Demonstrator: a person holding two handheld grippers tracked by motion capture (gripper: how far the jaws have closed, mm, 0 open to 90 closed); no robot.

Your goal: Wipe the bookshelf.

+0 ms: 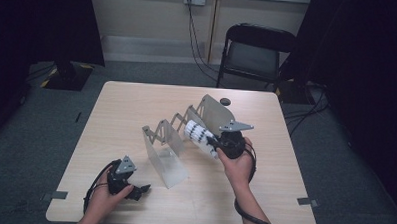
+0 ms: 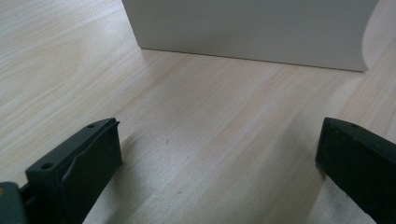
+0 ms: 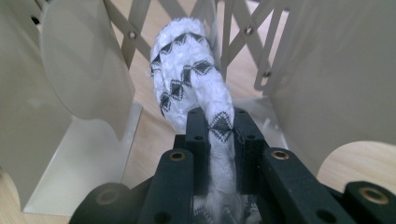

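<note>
The counter [image 1: 136,105] is a pale wood-grain slab with rounded corners, smooth and matt. On its middle stands an expanding rack [image 1: 183,136] of thin, cream-coloured sheet metal: flat upright dividers with curved top corners, each with a foot bent flat onto the wood, joined along the back by a riveted scissor lattice.

The right tool [image 1: 211,142], black and blocky with a grey three-cornered plate on top, is clenched on a rolled white cloth [image 1: 199,136]. The cloth looks knitted or nubbly, patterned with bands of black diamonds, and forms a soft sausage shape; it may be a sock or a small towel, the weave being too blurred to settle. It hangs above the rack, between two dividers toward the far end, its free end pointing at the lattice.

The left tool [image 2: 219,158] rests low on the near left of the counter, released, its two matt black pads wide apart with bare wood between them, facing the nearest divider.
</note>
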